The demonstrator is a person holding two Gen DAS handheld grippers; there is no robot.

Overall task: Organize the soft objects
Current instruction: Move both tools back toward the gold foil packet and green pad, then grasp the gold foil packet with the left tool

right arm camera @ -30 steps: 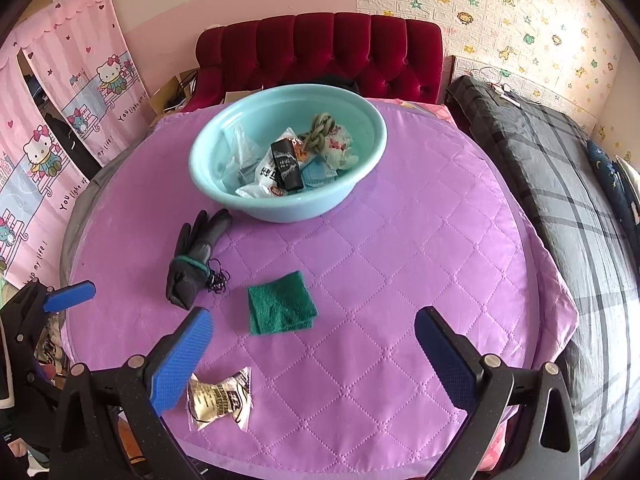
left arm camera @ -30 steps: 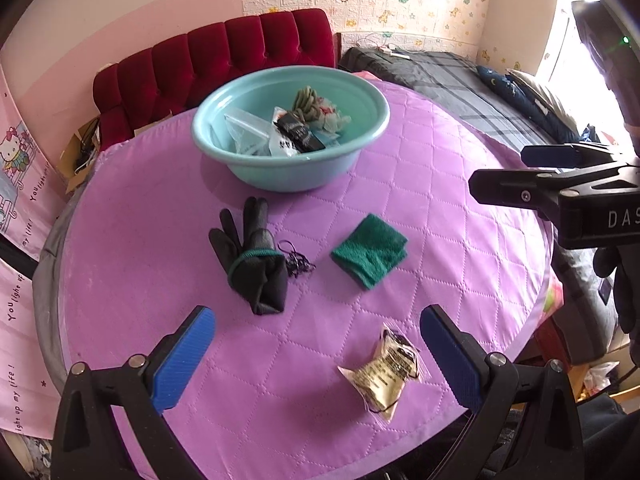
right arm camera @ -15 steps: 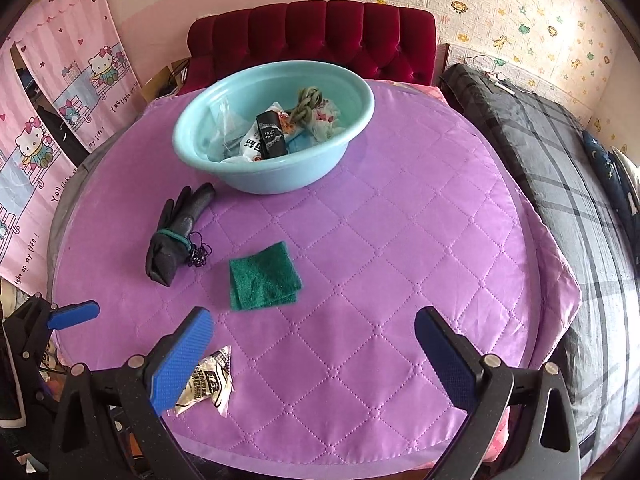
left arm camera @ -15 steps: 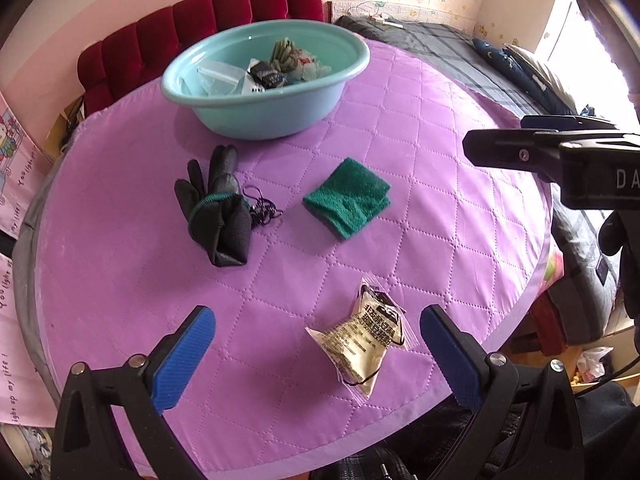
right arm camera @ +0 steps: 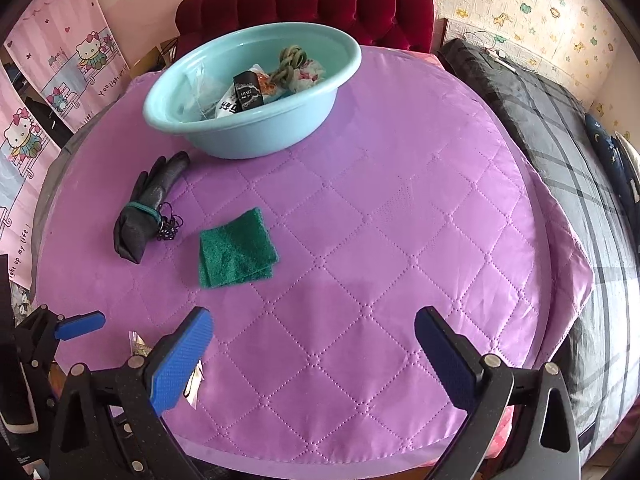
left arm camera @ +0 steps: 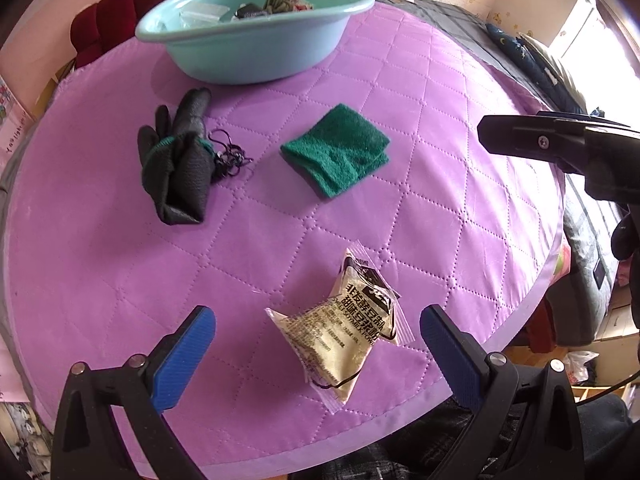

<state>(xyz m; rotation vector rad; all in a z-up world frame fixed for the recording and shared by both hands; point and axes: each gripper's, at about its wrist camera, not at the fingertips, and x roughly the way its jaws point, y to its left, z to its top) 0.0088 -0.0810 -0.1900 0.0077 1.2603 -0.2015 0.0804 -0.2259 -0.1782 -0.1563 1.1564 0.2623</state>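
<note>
We hold our left gripper (left arm camera: pixel 318 346) low over the near edge of the round table with the purple quilted cover (left arm camera: pixel 460 184). Its blue pads (left arm camera: pixel 184 354) are wide apart and hold nothing. Right between them lies a small tan packet (left arm camera: pixel 344 330) with black writing, flat on the cover near the table's edge.

Our right gripper (right arm camera: pixel 314 354) is also spread wide and holds nothing. It hangs over a bare part of the purple cover, near the front edge. From this side we see only a corner of the packet (right arm camera: pixel 138 344) peeking out behind the left blue pad.

A bit farther in lies a folded green cloth (left arm camera: pixel 336 150), near the middle of the table. To its left lies a black glove (left arm camera: pixel 176 166) with a green band at the cuff, its fingers pointing away from us. A little tangle of black string (left arm camera: pixel 230 154) sits just beside the glove, between it and the cloth.

Farther back stands a light blue tub (right arm camera: pixel 256 128). It has some things in it: clear bags, a black box, a green knotted rope and a flowery cloth.

Behind the table we see a red padded chair back (right arm camera: pixel 316 2). On the right is a bed with a gray checked blanket (right arm camera: pixel 568 152).
</note>
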